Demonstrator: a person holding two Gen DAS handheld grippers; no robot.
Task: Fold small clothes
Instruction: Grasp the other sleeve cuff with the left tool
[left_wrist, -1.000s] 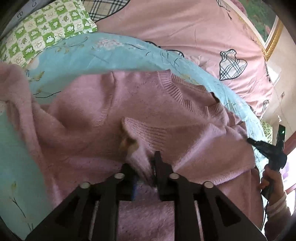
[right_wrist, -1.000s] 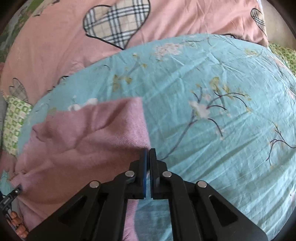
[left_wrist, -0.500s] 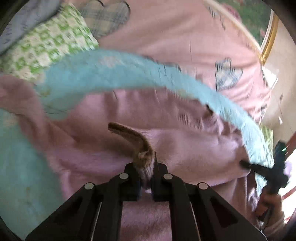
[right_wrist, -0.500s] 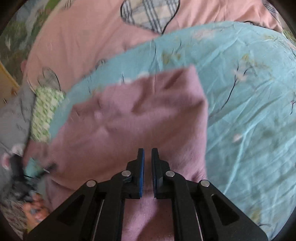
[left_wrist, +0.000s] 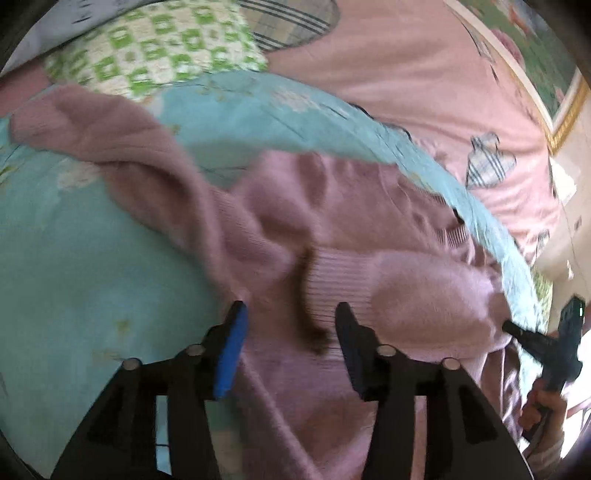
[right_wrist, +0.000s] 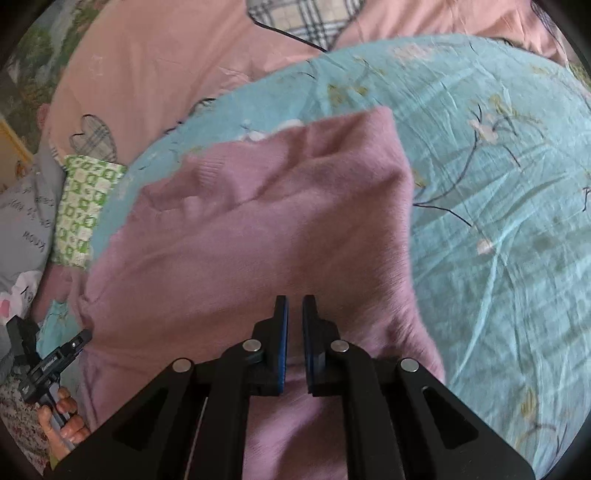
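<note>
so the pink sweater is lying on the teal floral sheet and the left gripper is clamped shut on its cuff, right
Not quite. The pink sweater does lie on the teal floral sheet, but the left gripper is not clamped shut. Its jaws have just been opening, and in the left wrist view its fingers stand wide apart, with the ribbed cuff loose between them.
</note>
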